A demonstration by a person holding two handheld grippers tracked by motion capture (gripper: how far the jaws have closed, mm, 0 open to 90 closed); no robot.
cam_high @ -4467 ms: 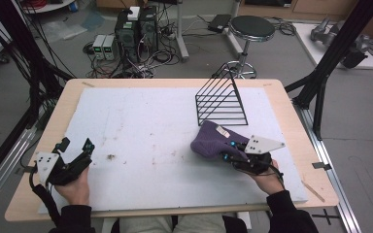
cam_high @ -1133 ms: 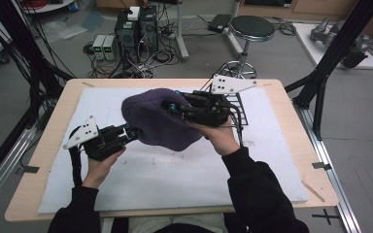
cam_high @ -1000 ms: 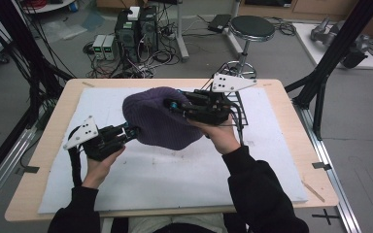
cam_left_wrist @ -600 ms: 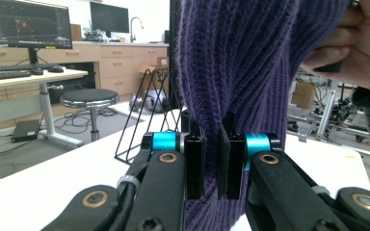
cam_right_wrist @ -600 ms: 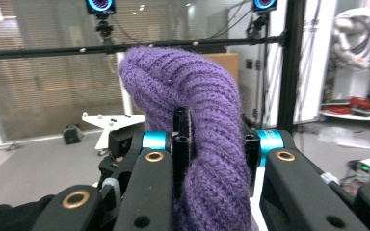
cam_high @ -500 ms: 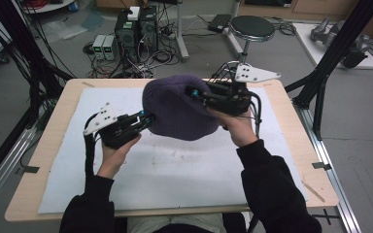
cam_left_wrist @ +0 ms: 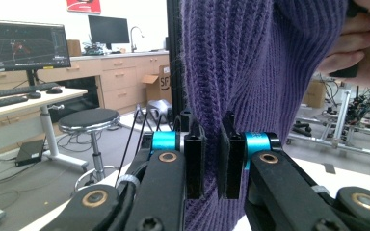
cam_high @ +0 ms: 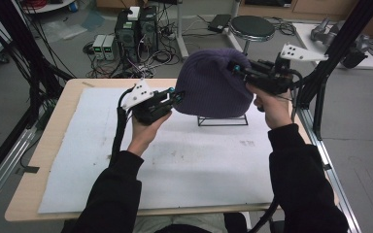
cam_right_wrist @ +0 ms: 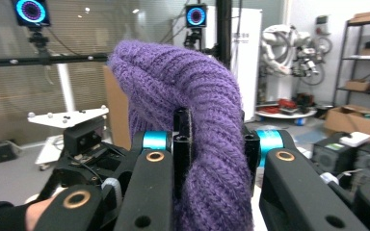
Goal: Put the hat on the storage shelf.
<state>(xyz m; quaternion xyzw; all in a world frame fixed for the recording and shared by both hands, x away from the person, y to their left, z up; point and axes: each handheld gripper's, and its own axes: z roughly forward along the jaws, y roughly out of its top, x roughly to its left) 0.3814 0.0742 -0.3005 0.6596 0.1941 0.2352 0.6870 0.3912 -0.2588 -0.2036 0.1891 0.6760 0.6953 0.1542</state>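
Purple ribbed knit beanie [cam_high: 213,83] hangs in the air above the far half of the table, stretched between the two grippers and held clear of the surface. Nearest the person, two dark sleeves come up from the bottom edge of the high view over the white foam mat [cam_high: 175,165] that covers most of the pale wooden table [cam_high: 58,121]. The left gripper [cam_high: 175,98] is clamped on the hat's lower left edge; in the left gripper view [cam_left_wrist: 211,161] its black jaws stand close together with a thin fold of the knit pinched between the pads. The right gripper [cam_high: 237,69] holds the hat at its upper right side, higher than the left one; in the right gripper view [cam_right_wrist: 217,154] a thick rolled band of the purple knit is squeezed between its jaws. The hat's rounded crown points up and away from the person, and its open edge hangs downward. Just behind and under the hat, a black wire rack [cam_high: 222,120] stands on the mat, only its low base frame visible below the knit. Beyond the table's far edge a round black stool [cam_high: 252,27] stands on the grey floor.
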